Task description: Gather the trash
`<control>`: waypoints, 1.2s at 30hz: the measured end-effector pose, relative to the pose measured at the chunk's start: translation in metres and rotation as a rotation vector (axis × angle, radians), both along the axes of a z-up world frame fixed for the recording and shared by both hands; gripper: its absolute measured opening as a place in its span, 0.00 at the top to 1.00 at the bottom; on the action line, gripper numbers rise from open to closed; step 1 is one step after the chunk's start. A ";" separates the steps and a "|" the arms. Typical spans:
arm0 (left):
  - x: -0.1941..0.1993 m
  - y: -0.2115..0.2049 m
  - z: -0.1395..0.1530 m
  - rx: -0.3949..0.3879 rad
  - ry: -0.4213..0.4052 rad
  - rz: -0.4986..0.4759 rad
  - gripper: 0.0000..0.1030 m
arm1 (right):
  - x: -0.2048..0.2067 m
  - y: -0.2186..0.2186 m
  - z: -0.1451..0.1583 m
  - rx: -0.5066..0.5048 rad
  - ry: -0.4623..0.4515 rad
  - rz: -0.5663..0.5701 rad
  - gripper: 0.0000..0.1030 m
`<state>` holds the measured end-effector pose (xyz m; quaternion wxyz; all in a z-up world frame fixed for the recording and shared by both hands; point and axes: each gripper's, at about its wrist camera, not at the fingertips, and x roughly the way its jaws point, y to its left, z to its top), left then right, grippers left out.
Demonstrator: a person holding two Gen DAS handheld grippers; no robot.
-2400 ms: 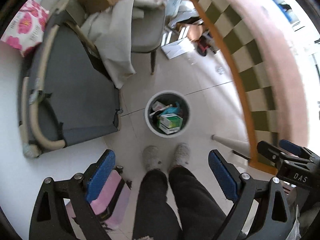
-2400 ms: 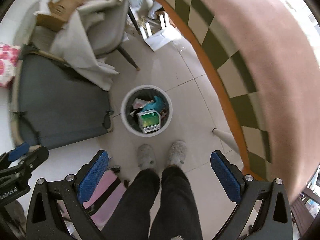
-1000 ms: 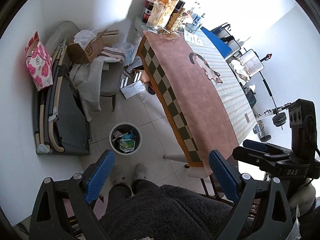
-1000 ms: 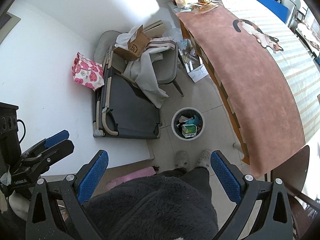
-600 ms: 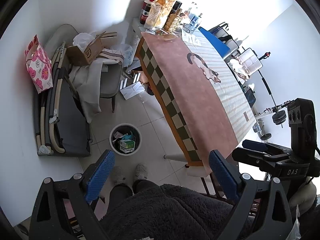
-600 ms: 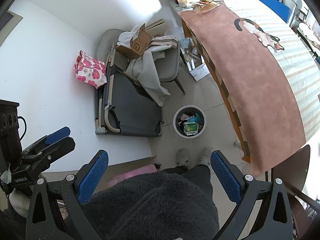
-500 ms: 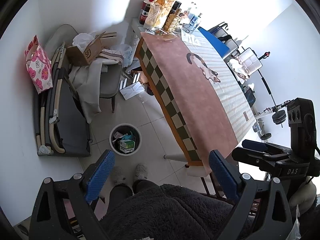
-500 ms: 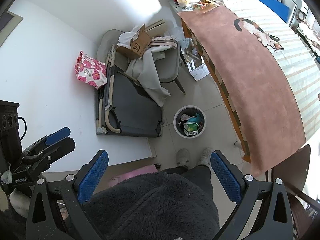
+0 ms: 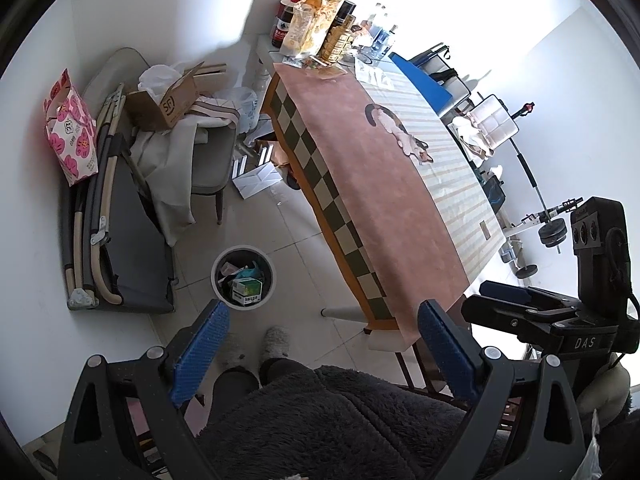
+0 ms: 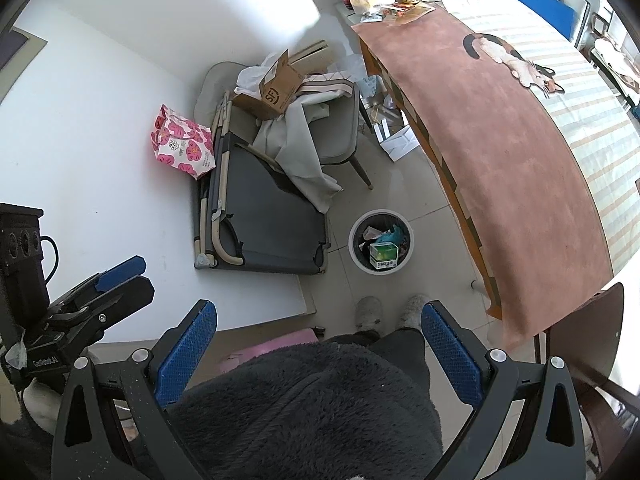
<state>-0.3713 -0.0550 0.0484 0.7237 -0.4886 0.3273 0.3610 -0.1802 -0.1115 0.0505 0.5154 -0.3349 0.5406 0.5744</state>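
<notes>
A white trash bin (image 9: 218, 282) (image 10: 356, 258) stands on the tiled floor, holding a green and white box (image 9: 248, 291) (image 10: 383, 255), crumpled paper and teal plastic. My left gripper (image 9: 322, 322) hangs high above the floor, open, with nothing between its blue pads. My right gripper (image 10: 320, 322) is also open and empty, held over the person's dark fleece (image 10: 304, 408). Each gripper shows at the edge of the other's view. The bin lies far below both, just beyond the person's grey slippers (image 9: 276, 342).
A long table (image 9: 392, 200) with a pink and checked cloth runs to the right of the bin, with bottles and snack bags (image 9: 316, 28) at its far end. A folded grey cot (image 10: 260, 216), a chair piled with cloth and a cardboard box (image 10: 280, 84), and a flowered bag (image 10: 182, 148) stand left.
Since the oldest frames both grippers have risen far above the bin, so it looks small and the whole table shows. Over the last second nothing has moved.
</notes>
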 end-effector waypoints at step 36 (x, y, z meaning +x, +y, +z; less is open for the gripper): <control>0.006 0.003 0.006 0.005 -0.018 0.001 0.06 | -0.007 0.007 -0.001 -0.001 0.023 -0.036 0.00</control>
